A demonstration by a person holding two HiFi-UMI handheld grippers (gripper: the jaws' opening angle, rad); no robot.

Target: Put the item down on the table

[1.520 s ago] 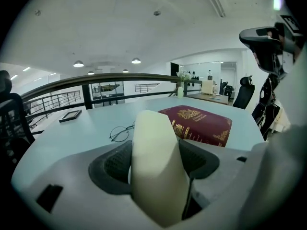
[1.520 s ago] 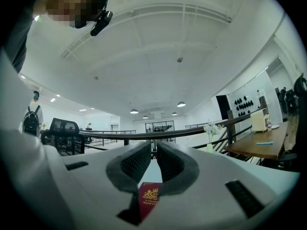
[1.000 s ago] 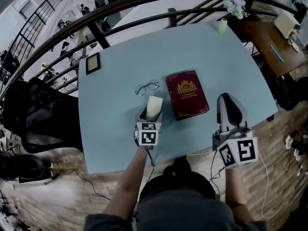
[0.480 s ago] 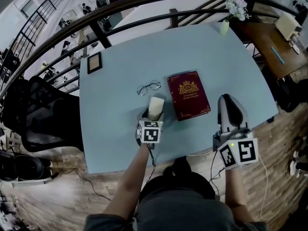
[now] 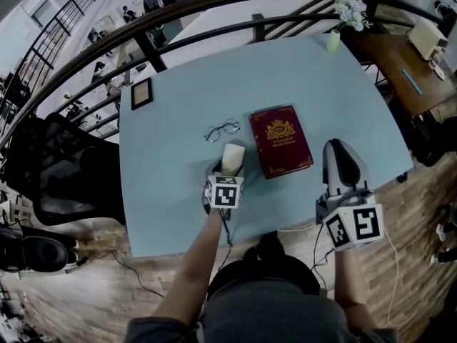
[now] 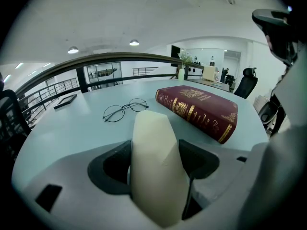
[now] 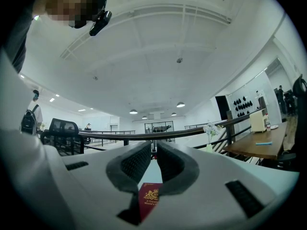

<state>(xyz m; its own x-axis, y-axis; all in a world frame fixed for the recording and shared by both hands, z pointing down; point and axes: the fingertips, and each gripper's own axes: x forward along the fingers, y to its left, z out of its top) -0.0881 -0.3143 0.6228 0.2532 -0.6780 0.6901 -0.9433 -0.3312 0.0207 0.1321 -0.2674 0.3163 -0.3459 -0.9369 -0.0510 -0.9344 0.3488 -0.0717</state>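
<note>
A cream, wedge-shaped item (image 5: 231, 157) sticks out of my left gripper (image 5: 230, 164), which is shut on it over the pale blue table (image 5: 171, 191). In the left gripper view the item (image 6: 156, 166) fills the space between the jaws. Whether it touches the table I cannot tell. My right gripper (image 5: 335, 148) hovers at the table's near right edge, shut, with nothing between its fingers. The right gripper view shows the right gripper (image 7: 154, 163) with its ribbed pads almost together.
A dark red book (image 5: 280, 140) lies right of the item, with round glasses (image 5: 221, 129) just beyond it. A small dark frame (image 5: 141, 93) lies far left and a vase of flowers (image 5: 332, 38) far right. A black chair (image 5: 64, 170) stands left of the table.
My left gripper has edged slightly forward and right with the cream item in it. The right gripper has not moved.
</note>
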